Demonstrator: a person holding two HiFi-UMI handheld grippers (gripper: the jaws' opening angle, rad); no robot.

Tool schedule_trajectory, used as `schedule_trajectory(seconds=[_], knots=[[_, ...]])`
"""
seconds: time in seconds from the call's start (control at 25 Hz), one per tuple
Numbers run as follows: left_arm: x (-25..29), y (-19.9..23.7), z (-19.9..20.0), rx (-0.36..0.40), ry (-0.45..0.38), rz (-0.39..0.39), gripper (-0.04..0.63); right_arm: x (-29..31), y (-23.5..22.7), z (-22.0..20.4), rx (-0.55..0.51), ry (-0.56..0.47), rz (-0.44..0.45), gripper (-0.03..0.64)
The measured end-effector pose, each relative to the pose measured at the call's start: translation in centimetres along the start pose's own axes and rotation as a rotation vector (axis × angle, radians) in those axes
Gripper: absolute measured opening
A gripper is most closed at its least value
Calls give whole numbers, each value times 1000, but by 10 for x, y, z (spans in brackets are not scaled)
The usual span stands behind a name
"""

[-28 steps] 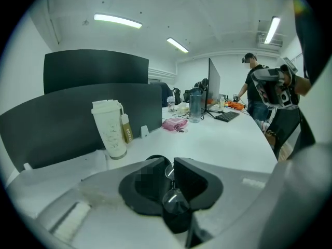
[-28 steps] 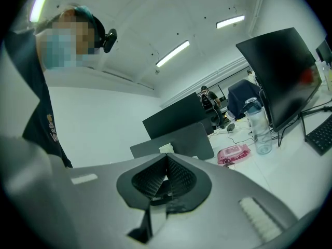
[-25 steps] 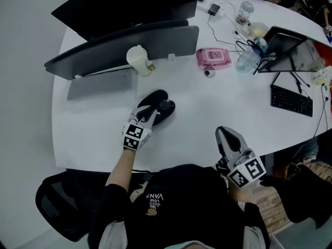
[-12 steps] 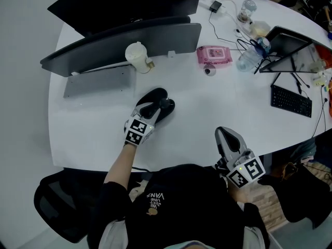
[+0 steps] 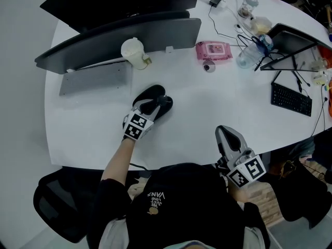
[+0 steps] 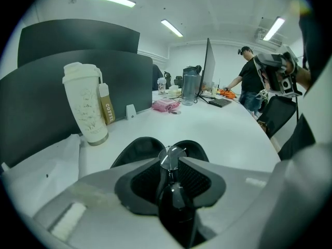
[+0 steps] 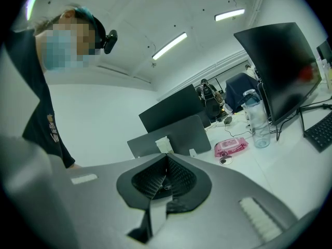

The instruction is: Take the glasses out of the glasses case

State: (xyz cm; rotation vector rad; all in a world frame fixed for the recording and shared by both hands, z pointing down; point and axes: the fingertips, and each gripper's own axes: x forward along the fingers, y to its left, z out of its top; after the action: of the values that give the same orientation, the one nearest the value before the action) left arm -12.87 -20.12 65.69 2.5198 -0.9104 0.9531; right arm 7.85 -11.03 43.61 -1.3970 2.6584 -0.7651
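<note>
The black glasses case (image 5: 149,96) lies open on the white table (image 5: 207,108); in the left gripper view its two dark halves (image 6: 139,149) spread just beyond the jaws. My left gripper (image 5: 150,109) reaches into the case and is shut on the dark glasses (image 6: 175,201), with one lens (image 6: 171,156) poking up between the jaw tips. In the head view a round dark lens (image 5: 165,101) shows at the case's right side. My right gripper (image 5: 226,134) hovers over the table's front edge, well right of the case, shut with nothing in it (image 7: 166,171).
A white lidded cup (image 5: 133,53) stands behind the case, in front of a grey partition (image 5: 119,35). A grey plate (image 5: 93,80) lies at the left. A pink wipes pack (image 5: 213,50), a water bottle (image 5: 248,57), a black screen on a stand (image 5: 293,41) and a keyboard (image 5: 291,98) sit to the right.
The head view has shifted slightly. My left gripper stays at the case, pushed a touch further forward. The right gripper has not moved.
</note>
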Motion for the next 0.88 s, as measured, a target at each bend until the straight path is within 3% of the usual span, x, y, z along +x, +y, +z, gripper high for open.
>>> schedule_trajectory(seconds=[0.6,0.88], knots=[[8,-3,-7,9,59,-27,93,3,0,-2,9,4,1,2],[11,-6,-16,15,138,-29,66,2,-1,0,9,-2,-4,2]])
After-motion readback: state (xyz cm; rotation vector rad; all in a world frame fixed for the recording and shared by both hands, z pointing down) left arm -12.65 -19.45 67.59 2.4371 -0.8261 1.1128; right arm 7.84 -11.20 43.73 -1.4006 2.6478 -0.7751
